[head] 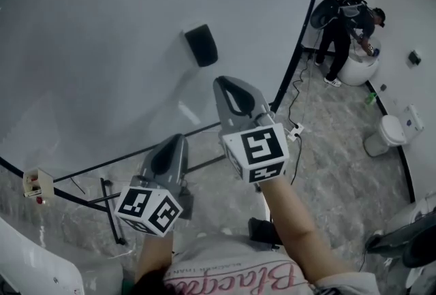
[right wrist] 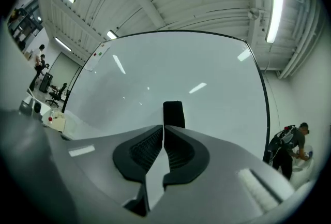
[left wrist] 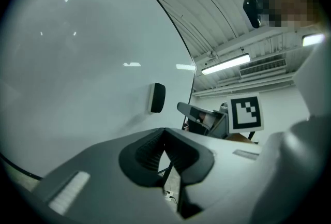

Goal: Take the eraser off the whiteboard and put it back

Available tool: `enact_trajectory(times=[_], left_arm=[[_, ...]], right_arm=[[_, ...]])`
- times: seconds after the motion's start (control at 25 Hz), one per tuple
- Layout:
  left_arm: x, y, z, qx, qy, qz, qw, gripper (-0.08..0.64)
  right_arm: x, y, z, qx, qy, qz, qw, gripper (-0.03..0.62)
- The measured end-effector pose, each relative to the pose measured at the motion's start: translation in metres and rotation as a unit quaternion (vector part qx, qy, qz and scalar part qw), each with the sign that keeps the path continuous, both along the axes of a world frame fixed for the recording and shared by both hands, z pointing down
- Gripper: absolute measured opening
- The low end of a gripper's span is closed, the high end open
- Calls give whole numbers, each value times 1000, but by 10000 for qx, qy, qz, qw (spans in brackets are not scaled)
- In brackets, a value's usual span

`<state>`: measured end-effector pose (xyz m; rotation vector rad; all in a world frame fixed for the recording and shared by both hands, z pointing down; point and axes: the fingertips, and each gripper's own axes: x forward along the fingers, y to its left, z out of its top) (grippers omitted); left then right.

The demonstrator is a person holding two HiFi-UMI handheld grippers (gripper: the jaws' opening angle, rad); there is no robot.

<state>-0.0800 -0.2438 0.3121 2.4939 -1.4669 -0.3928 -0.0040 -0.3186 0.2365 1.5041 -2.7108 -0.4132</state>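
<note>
Right gripper (right wrist: 161, 127) fills the lower half of its own view. Its two ribbed fingers (right wrist: 147, 148) are pressed together and hold nothing. Straight ahead of the tips and apart from them, the black eraser (right wrist: 174, 113) sits upright on the whiteboard (right wrist: 170, 62), with only bare board around it.

The left gripper (left wrist: 165, 131) is also closed and empty, its fingers meeting at the tips. From those tips the eraser (left wrist: 158, 98) lies ahead, a little up and to the left. The right gripper's nose and its marker cube (left wrist: 244, 113) lie off to the right, not across the line to the eraser.

The head view alone shows both grippers together. The right gripper (head: 223, 84) points up at the eraser (head: 201, 45) and stops short of it. The left gripper (head: 178, 142) sits lower and to the left, further from the board. This view also shows the floor. A cable and power strip (head: 295, 130) lie to the right of the right fingers, and the board's stand legs (head: 112, 212) are below the left fingers. A small box with red buttons (head: 37, 183) lies far to their left. A person (head: 347, 24) bends over a white tub well off to the right.

Only the gripper views show the ceiling and its strip lights (right wrist: 273, 5). The right gripper view also catches distant people at desks (right wrist: 41, 70) far to the left of its fingers. The left gripper view shows the eraser side-on, standing out from the board.
</note>
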Motion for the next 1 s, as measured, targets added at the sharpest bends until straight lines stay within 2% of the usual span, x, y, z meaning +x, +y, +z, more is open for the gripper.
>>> enact_trajectory(times=[0.32, 0.68, 1.0], left_arm=[[9, 2, -2, 1, -66, 47, 10000, 0], [12, 4, -2, 31, -75, 30, 10000, 0], [9, 4, -1, 47, -31, -8, 10000, 0]], right_arm=[[14, 37, 33, -391, -242, -73, 9989, 2], [27, 54, 69, -964, -622, -86, 9934, 2], [14, 76, 81, -940, -574, -421, 9930, 0]])
